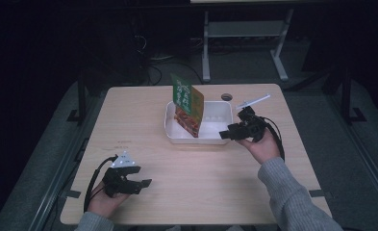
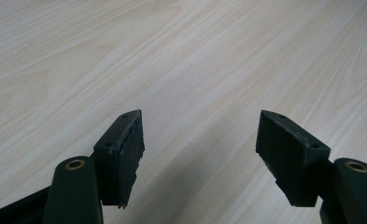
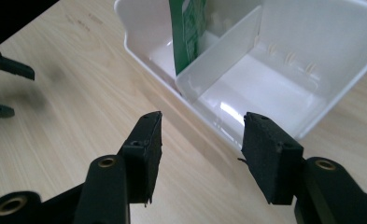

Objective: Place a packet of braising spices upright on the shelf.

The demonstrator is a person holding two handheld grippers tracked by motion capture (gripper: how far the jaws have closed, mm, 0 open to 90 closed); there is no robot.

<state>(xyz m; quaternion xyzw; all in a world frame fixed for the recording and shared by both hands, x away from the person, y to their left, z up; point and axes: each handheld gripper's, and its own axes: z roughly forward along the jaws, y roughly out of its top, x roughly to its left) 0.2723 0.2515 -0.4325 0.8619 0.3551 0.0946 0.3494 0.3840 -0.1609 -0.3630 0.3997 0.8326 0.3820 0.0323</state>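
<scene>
while the left tongs (image 1: 145, 183) rest low on the near worktop (image 1: 143, 115) with jaws wide and empty, the right tongs (image 1: 223, 134) hover just beside the white bin (image 1: 223, 108), jaws apart on nothing; a green packet (image 1: 188, 105) stands tilted in its left compartment

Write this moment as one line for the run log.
left gripper: open, holds nothing, low over table | right gripper: open, holds nothing, beside white bin | green packet: upright in bin's left compartment
</scene>
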